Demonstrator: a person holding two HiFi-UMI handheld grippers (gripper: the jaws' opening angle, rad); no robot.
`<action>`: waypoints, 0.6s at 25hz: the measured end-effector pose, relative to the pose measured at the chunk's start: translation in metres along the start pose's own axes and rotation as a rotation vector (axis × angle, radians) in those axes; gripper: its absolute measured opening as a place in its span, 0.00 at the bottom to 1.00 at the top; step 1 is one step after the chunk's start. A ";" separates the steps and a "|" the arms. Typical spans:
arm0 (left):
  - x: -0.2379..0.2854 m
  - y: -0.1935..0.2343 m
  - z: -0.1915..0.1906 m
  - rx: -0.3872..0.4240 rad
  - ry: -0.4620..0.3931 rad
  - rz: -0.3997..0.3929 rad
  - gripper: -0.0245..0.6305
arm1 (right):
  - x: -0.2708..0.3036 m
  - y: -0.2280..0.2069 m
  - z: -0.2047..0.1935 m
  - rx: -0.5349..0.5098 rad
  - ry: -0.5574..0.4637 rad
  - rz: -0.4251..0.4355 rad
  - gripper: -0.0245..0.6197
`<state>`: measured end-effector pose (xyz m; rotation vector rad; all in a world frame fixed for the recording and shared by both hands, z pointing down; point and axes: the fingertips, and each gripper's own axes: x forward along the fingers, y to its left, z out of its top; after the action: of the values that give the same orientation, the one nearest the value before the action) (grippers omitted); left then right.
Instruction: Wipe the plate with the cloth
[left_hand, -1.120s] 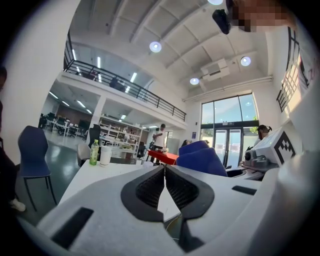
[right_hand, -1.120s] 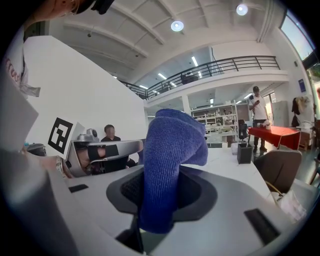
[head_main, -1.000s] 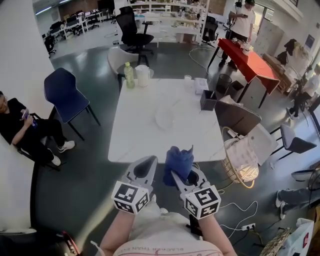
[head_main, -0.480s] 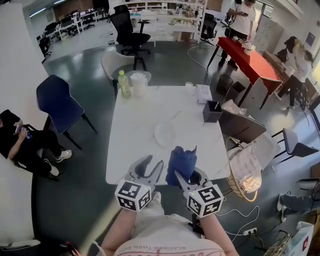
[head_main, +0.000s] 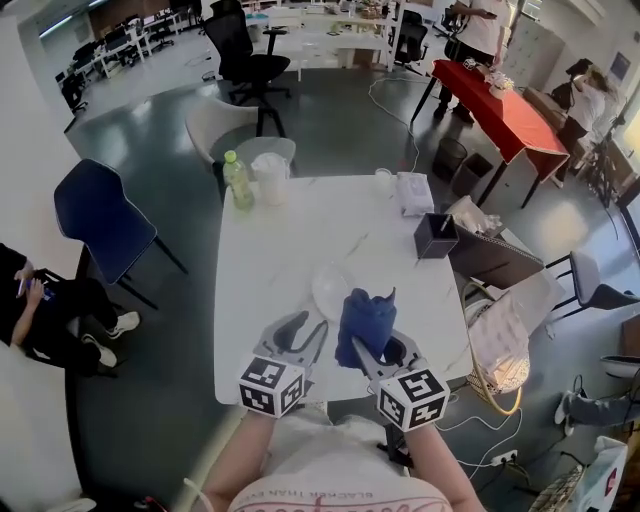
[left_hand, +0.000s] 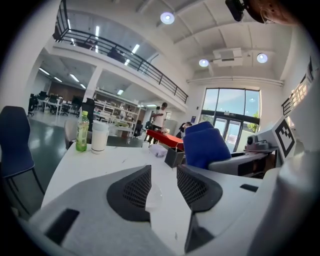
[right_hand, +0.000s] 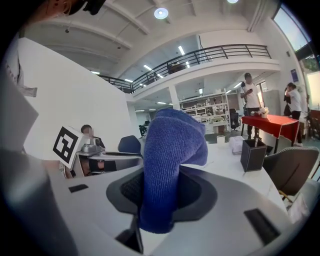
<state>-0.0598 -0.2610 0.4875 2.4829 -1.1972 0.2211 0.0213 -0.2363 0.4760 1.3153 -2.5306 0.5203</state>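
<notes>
On the table (head_main: 280, 250): one plate (head_main: 328, 290), one bottle (head_main: 236, 180), one jug (head_main: 270, 178), one cup (head_main: 383, 181), one box (head_main: 413, 193), one holder (head_main: 436, 236). Over its near edge: one cloth (head_main: 365, 315); two grippers, left gripper (head_main: 305, 328) and right gripper (head_main: 368, 346).

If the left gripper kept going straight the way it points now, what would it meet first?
Probably the clear plate on the white table: it shows between the open jaws of the left gripper. Depth is unclear.
</notes>
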 end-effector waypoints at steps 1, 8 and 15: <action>0.005 0.007 -0.001 -0.003 0.014 0.004 0.26 | 0.007 -0.004 0.001 -0.008 0.009 -0.001 0.22; 0.038 0.040 -0.021 -0.087 0.107 0.009 0.26 | 0.041 -0.032 -0.006 -0.025 0.088 -0.018 0.22; 0.071 0.065 -0.058 -0.175 0.226 0.052 0.26 | 0.080 -0.071 -0.043 -0.007 0.207 -0.027 0.22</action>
<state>-0.0648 -0.3265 0.5796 2.2122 -1.1350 0.3831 0.0369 -0.3147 0.5587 1.2234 -2.3410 0.6083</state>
